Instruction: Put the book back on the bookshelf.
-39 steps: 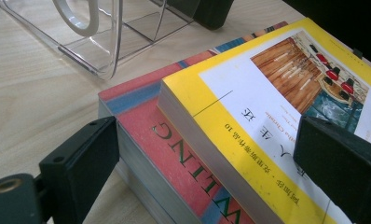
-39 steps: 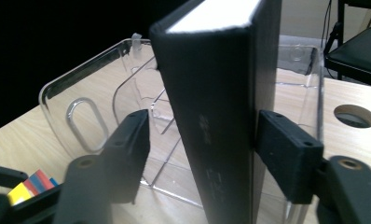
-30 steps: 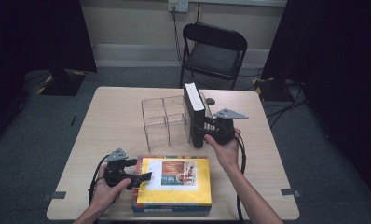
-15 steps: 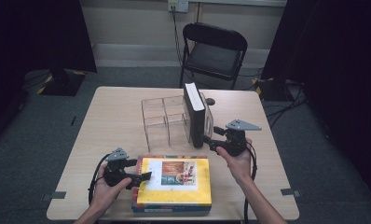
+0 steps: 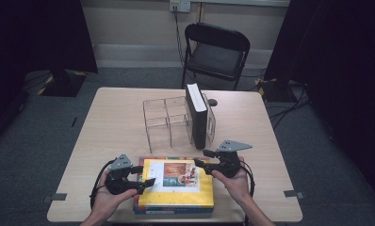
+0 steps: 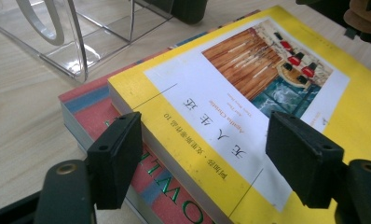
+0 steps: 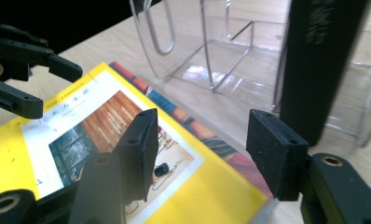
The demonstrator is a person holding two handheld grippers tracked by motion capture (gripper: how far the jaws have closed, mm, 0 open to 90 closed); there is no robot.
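So, nearest the table's front edge, a yellow book (image 5: 176,186) with a glossy cover and a white panel carrying a printed picture is stacked flat on a second book (image 6: 127,154) with a red and blue cover, whose edge is seen poking out underneath in the left gripper view. The left gripper (image 5: 141,176) is held at the yellow book's left edge; its blocky matte black jaws have just been closing, but a gap is kept between them, with one jaw down beside the stacked page edges and the other over the cover, and no pressing on the book can be made out. The right gripper (image 5: 203,158) is held over the book's far right corner, its chunky jaws also just been closing yet parted, nothing pinched between them. A grey three-cornered plate (image 5: 232,146) is carried on top of it. Further back, a clear plastic rack (image 5: 167,120) with thin see-through dividers is set on the pale wood-grain table (image 5: 115,117), and a thick black book (image 5: 197,117) is stood upright in its right compartment. Beyond the table, a black folding chair (image 5: 216,52) with a padded seat is parked against the wall.
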